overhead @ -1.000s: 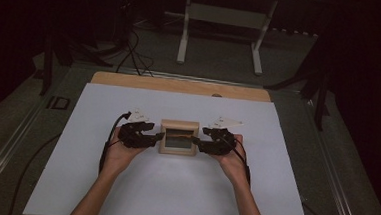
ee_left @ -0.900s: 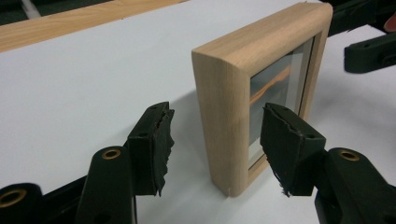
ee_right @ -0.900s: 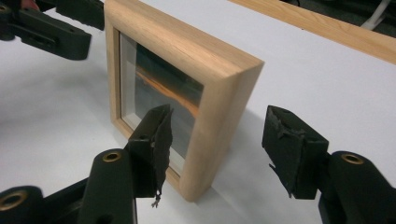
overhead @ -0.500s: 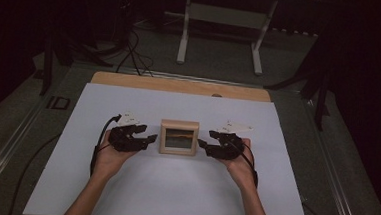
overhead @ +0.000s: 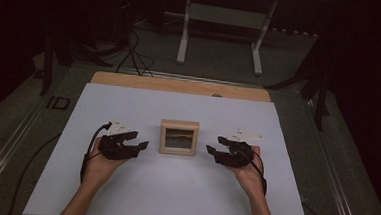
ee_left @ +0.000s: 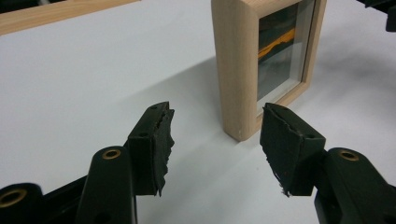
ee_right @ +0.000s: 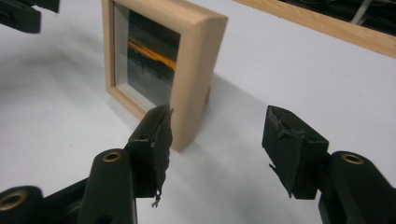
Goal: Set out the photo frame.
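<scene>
White tabletop carries the upright glazed wooden picture frame between the spread, empty left gripper and right gripper — light, rigid, fragile-fronted — best gripped by its wooden side edges.

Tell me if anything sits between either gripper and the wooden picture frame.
Nothing visible does. The wooden picture frame stands upright on the white sheet, with the left gripper and the right gripper on either side of it, both open and apart from it. Only bare sheet lies in each gap.
</scene>
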`<state>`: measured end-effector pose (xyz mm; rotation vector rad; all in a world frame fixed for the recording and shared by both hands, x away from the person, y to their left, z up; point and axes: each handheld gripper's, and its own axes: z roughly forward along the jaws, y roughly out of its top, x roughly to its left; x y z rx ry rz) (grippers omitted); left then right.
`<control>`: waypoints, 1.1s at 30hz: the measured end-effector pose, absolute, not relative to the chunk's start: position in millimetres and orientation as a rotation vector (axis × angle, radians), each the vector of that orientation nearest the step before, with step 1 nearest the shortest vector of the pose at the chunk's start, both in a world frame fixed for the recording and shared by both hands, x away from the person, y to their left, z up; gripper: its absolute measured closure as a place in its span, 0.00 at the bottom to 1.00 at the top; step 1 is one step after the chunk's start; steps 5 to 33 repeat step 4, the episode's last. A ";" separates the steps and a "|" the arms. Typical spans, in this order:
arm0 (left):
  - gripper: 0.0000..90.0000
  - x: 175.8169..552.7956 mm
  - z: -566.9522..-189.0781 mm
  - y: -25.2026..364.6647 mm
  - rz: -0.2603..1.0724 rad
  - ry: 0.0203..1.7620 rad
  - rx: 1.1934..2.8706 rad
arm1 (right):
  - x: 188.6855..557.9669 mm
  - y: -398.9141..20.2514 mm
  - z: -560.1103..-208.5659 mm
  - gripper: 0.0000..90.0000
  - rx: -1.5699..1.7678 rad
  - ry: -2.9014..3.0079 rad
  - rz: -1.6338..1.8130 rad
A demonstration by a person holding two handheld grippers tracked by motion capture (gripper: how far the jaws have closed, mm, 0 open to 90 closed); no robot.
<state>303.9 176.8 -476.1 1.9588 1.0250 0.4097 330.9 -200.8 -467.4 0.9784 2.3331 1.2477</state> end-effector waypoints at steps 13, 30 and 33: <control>0.48 300.5 -477.9 182.0 0.416 1.038 1.954 | 326.3 -209.0 -472.2 0.47 0.989 2.326 1.238; 0.48 300.5 -477.9 182.0 0.416 1.038 1.954 | 326.3 -209.0 -472.2 0.47 0.989 2.326 1.238; 0.48 300.5 -477.9 182.0 0.416 1.038 1.954 | 326.3 -209.0 -472.2 0.47 0.989 2.326 1.238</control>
